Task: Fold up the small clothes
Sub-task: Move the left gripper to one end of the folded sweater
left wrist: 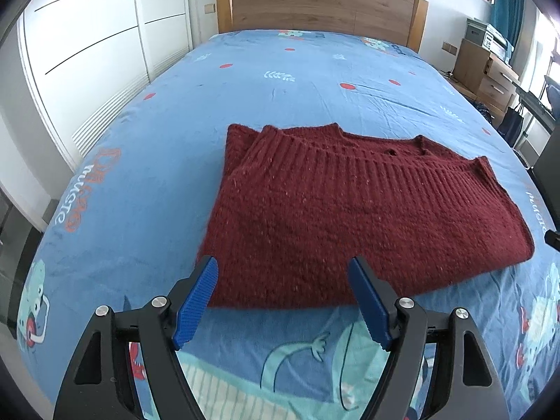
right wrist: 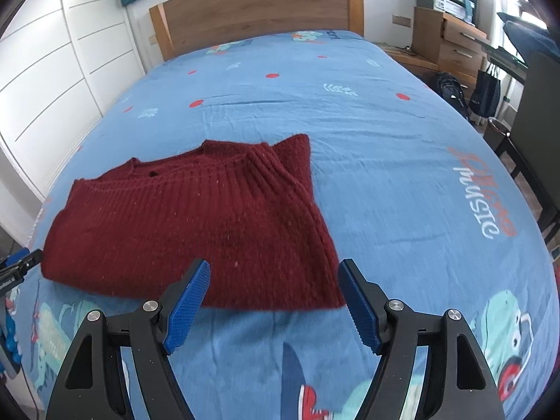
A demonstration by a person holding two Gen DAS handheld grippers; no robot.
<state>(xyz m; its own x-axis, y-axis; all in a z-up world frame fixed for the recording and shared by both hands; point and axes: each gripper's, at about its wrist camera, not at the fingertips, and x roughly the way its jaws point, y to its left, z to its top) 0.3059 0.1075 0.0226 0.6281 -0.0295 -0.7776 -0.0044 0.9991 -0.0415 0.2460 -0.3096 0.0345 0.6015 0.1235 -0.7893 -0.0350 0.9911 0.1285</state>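
A dark red knitted sweater (left wrist: 350, 210) lies folded flat on the blue patterned bed sheet (left wrist: 280, 80), its ribbed hem edge facing the headboard. It also shows in the right wrist view (right wrist: 196, 220). My left gripper (left wrist: 283, 273) is open and empty, its blue pads just above the sweater's near left edge. My right gripper (right wrist: 274, 274) is open and empty, just above the sweater's near right corner. The tip of the left gripper shows at the left edge of the right wrist view (right wrist: 21, 266).
A wooden headboard (left wrist: 315, 3) stands at the far end of the bed. White wardrobe doors (left wrist: 87, 45) run along the left. A wooden drawer unit (right wrist: 451, 38), bags and a dark chair (right wrist: 535, 175) stand to the right of the bed.
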